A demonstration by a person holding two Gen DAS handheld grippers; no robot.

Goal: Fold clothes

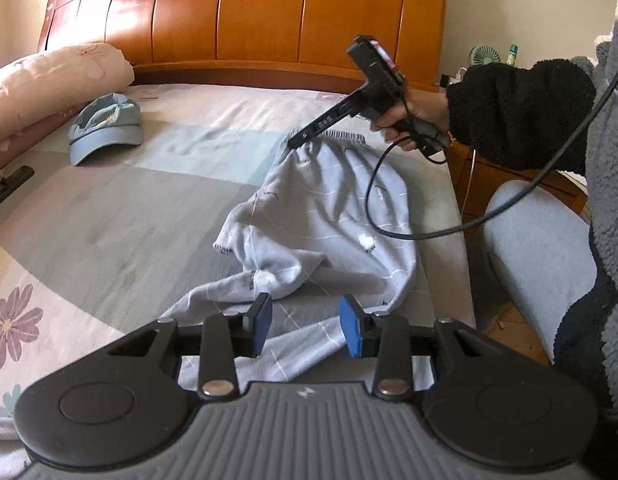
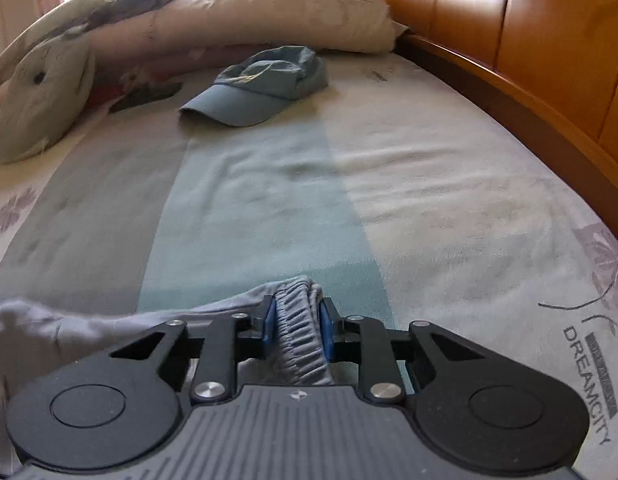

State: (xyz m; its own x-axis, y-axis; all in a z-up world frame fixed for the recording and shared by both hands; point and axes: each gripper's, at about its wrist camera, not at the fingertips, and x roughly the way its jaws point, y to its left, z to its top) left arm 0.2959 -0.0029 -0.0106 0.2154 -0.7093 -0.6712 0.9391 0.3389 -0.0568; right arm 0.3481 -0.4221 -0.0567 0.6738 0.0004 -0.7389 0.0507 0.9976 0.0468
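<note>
While my right gripper [image 2: 296,325] pinches the gathered waistband [image 2: 299,334], the pants [image 1: 329,216] run lengthwise from it back toward my left gripper [image 1: 305,330]. Left jaws stand partly apart, nothing pinched; a leg [image 1: 301,344] lies just beneath them. Pants lie on the bed [image 1: 109,216], cap [image 1: 105,128] well beyond the waistband. Left is nearer the leg end.
</note>
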